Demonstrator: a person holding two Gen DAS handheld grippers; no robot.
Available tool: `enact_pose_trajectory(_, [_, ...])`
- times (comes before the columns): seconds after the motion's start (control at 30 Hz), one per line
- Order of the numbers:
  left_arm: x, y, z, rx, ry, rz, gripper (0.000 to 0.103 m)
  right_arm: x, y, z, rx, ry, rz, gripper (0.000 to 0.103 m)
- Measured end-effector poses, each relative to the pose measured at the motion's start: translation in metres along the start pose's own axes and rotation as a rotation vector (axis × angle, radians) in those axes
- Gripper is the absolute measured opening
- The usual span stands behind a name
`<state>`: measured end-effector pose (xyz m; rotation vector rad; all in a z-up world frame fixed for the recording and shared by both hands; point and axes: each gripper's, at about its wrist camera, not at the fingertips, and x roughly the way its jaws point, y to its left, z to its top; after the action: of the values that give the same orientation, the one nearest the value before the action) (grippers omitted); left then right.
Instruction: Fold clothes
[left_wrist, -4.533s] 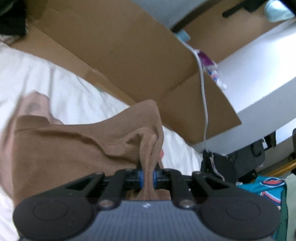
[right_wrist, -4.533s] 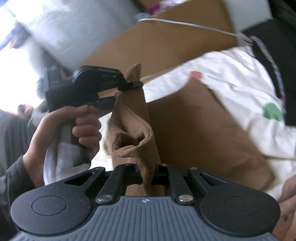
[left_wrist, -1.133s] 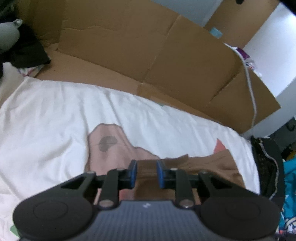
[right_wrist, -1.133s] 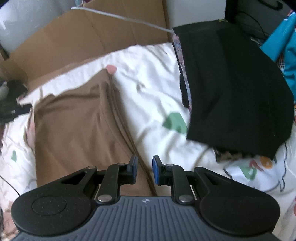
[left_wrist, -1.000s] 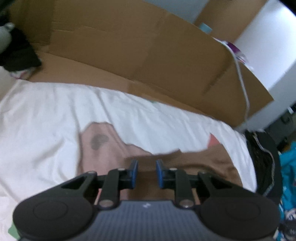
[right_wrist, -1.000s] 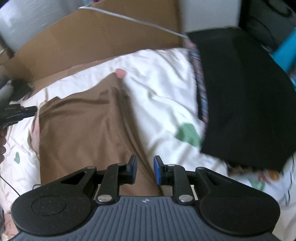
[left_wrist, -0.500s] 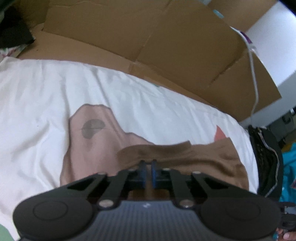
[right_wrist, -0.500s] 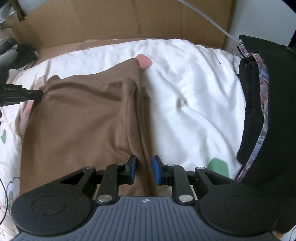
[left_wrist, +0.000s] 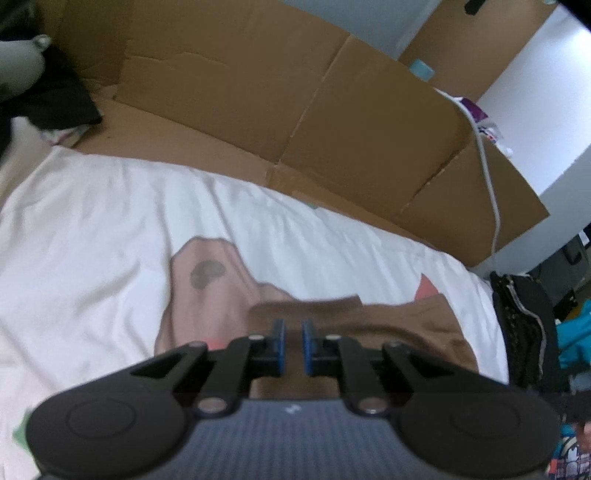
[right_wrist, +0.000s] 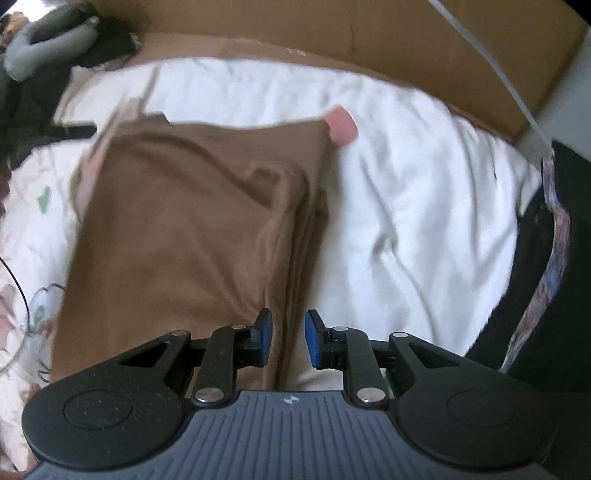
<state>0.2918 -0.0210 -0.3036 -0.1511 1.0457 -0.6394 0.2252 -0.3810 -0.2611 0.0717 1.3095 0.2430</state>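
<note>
A brown garment (left_wrist: 406, 325) lies folded flat on the white printed bedsheet (left_wrist: 92, 229). In the left wrist view my left gripper (left_wrist: 293, 345) hovers over the garment's far left edge, its blue pads a narrow gap apart with nothing clamped. The right wrist view shows the same garment (right_wrist: 177, 221) with its stacked folded edge running toward my right gripper (right_wrist: 289, 341). That gripper is open and straddles the edge without pinching it. The left gripper's dark fingers (right_wrist: 79, 130) show blurred at the garment's far left corner.
Flattened cardboard (left_wrist: 332, 122) stands along the back of the bed with a white cable (left_wrist: 491, 177) over it. A folded black garment (right_wrist: 554, 295) lies at the right. Dark clothes and a grey soft thing (right_wrist: 40, 40) sit at the far left. Teal cloth (left_wrist: 576, 332) lies beyond the bed.
Seconds ago both grippers held the garment in the air; it now lies flat. The left gripper's pads, together half a second ago, have parted slightly. The right gripper stays open.
</note>
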Motion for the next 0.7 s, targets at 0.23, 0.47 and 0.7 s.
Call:
enact_pose_trajectory(0.23, [-0.021, -0.01, -0.051, -0.01, 0.071, -0.003, 0.013, 0.015, -0.009, -0.011, 0.082, -0.196, 0.018, 0.026])
enact_pose_trajectory(0.47, [-0.03, -0.01, -0.103, -0.035, 0.184, -0.025, 0.014, 0.039, -0.034, -0.023, 0.168, -0.298, 0.031, 0.028])
enact_pose_trajectory(0.7, [-0.029, -0.004, -0.137, -0.075, 0.262, -0.016, 0.019, 0.03, -0.051, -0.016, 0.249, -0.354, 0.071, 0.028])
